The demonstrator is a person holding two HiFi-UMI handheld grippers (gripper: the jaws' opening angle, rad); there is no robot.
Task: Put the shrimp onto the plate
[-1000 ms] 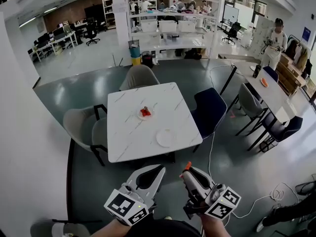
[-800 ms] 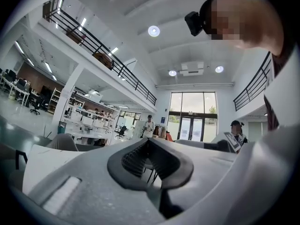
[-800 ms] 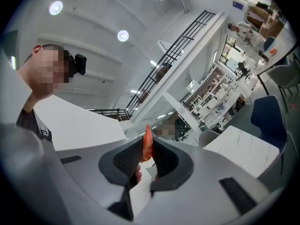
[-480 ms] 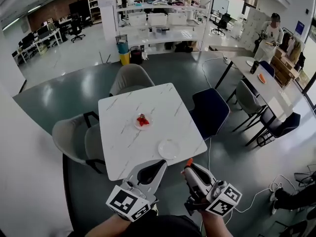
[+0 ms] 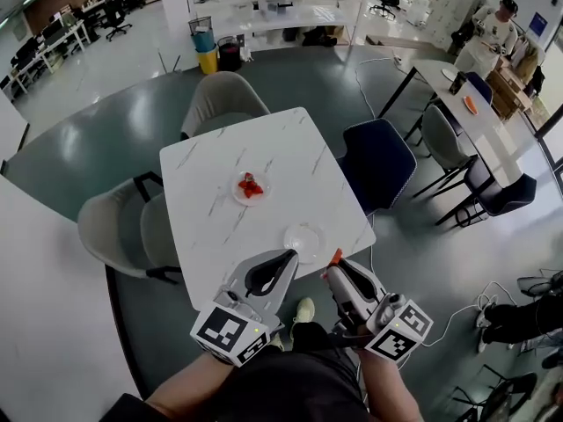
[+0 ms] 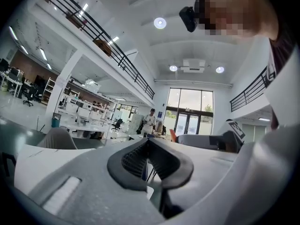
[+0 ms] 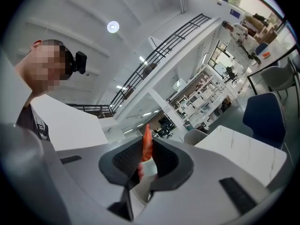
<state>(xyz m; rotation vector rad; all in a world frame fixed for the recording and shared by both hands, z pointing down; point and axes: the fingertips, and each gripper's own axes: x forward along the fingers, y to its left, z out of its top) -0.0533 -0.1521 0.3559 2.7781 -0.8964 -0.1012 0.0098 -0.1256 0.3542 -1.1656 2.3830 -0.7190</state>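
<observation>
Shrimp [image 7: 146, 144] is pinched upright in the right gripper [image 5: 337, 266], the left gripper [image 5: 283, 260] closed on nothing; best carry it level over the plate [image 5: 304, 237], lower close, then open gently.

An orange shrimp [image 7: 146, 134] is clamped upright in the right gripper [image 7: 146, 149]. An empty white plate [image 5: 304, 237] lies at the table's [image 5: 211, 214] near edge.

The right gripper [image 7: 146, 159] pinches an orange shrimp [image 7: 147, 139] at centre frame, its tip sticking up past the dark pads. A white marble table [image 7: 243, 156] lies lower right, a blue chair [image 7: 263, 118] beyond it.
</observation>
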